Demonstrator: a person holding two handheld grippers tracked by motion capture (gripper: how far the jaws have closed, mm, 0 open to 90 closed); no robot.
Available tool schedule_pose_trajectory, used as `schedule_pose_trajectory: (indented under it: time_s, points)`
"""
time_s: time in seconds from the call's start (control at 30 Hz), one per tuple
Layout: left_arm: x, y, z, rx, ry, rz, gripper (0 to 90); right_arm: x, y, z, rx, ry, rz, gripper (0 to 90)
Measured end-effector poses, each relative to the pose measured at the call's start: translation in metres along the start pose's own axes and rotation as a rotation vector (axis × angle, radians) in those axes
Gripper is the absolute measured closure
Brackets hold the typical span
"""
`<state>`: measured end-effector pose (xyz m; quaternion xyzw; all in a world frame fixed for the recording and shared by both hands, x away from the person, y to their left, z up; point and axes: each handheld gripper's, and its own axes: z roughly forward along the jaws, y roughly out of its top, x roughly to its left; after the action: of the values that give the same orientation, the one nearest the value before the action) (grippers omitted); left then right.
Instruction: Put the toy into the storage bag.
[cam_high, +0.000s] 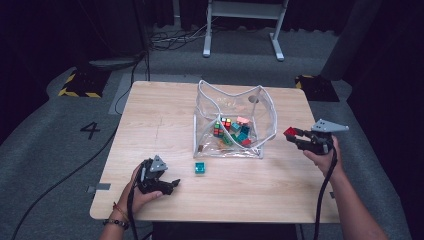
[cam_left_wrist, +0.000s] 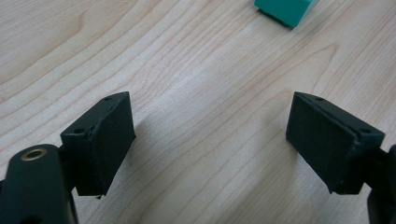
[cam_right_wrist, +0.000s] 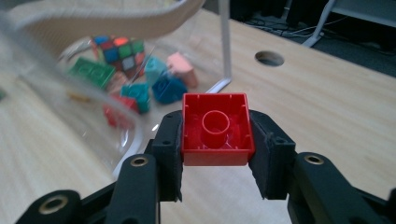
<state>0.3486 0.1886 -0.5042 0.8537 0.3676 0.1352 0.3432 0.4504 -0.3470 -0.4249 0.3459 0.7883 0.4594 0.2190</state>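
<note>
Clamped between the jaws of my right gripper (cam_right_wrist: 215, 154) sits a small square red plastic building brick (cam_right_wrist: 215, 128), its hollow underside with the round tube turned toward the camera and a pad pressing on each side wall. I see that gripper held off the tabletop (cam_high: 165, 120), and beyond its jaws stands a clear plastic zip pouch (cam_high: 232, 120) with white edging, its mouth gaping upward. Inside the pouch, ahead of the jaws and to their left, lie a multicoloured puzzle cube (cam_right_wrist: 119, 49), a green brick (cam_right_wrist: 91, 72), a pink brick (cam_right_wrist: 182, 67), teal and blue bricks and another red one. A round hole (cam_right_wrist: 269, 58) in the pale wooden tabletop shows ahead of the jaws to the right. My left gripper (cam_left_wrist: 210, 140) rests low over the bare wood with its jaws wide apart and nothing between them. Ahead of those jaws, toward the right one, a small teal plastic brick (cam_left_wrist: 286, 8) lies on the tabletop, well clear of both pads. From above I see that teal brick just in front of the pouch.
</note>
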Motion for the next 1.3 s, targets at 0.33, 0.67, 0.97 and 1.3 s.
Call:
schedule_pose_trajectory:
  time_s: [0.33, 0.67, 0.97, 1.3]
  points:
    - [0.0, 0.0, 0.0, 0.001, 0.0, 0.0, 15.5, -0.021, 0.043, 0.008, -0.01, -0.019, -0.009, 59.2]
    - [0.0, 0.0, 0.0, 0.003, -0.002, -0.005, 15.5, -0.021, 0.081, 0.016, -0.022, -0.027, -0.035, 59.1]
    - [0.0, 0.0, 0.0, 0.002, -0.001, -0.004, 15.5, -0.01, 0.114, 0.017, -0.048, -0.039, -0.092, 59.2]
    - [0.0, 0.0, 0.0, 0.002, -0.001, -0.007, 15.5, 0.01, 0.141, 0.006, -0.086, 0.005, -0.145, 59.2]
